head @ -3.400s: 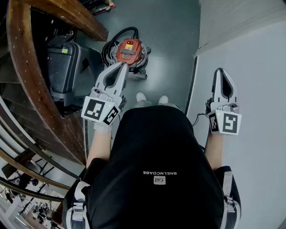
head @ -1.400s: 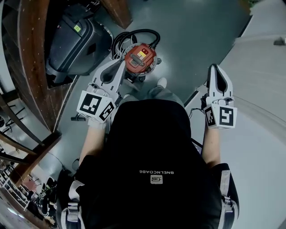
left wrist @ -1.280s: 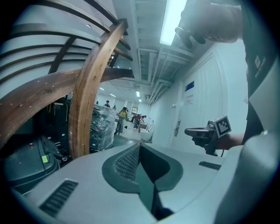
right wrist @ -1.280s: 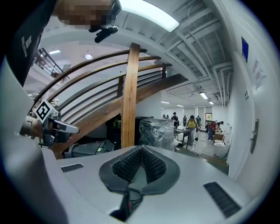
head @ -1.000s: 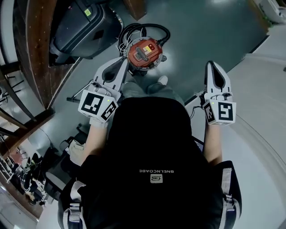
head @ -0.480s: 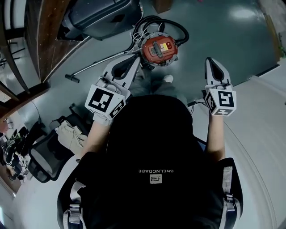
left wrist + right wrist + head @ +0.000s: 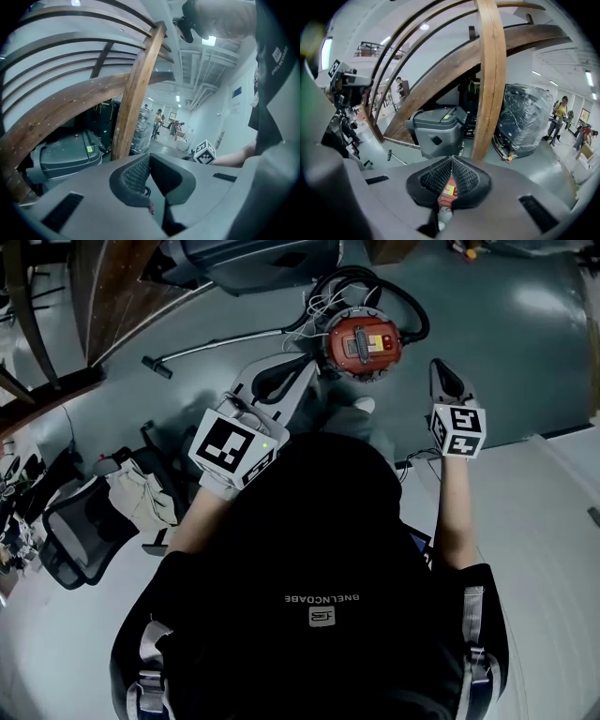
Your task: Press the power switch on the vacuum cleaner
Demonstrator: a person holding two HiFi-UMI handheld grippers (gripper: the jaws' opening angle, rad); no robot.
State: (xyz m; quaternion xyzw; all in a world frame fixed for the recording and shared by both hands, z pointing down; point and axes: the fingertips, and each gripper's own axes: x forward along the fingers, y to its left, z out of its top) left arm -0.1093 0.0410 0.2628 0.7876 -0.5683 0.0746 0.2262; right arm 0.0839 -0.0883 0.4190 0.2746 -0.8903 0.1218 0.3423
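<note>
One vacuum cleaner [image 7: 364, 341] stands upright on the grey floor [image 7: 487, 324] ahead of the person's feet. It is a round canister, so its long axis runs straight up and its red lid faces the head camera. A grey bar and a yellow label [image 7: 379, 337] sit on that lid. Which mark is the power switch cannot be told. A black hose [image 7: 412, 313] loops round the far and right sides of the canister.

The left forearm reaches forward and slants to the right. The left gripper [image 7: 311, 362] points at the canister's left side, its tip just beside the rim and not seen touching. In the left gripper view its jaws are closed tip to tip with nothing between them, and only a sliver of red shows in the slit below the tips.

The right forearm reaches nearly straight ahead. The right gripper [image 7: 439, 371] points forward, its tip to the right of the vacuum cleaner and clearly apart from it. Its jaws are likewise together and empty. In the right gripper view the red lid and yellow label show below the meeting tips, beyond the jaws and not within them.

Left of the canister a metal wand [image 7: 220, 334] lies on the floor. A large grey machine [image 7: 253, 254] stands beyond it, beside curved wooden beams [image 7: 103, 296].
</note>
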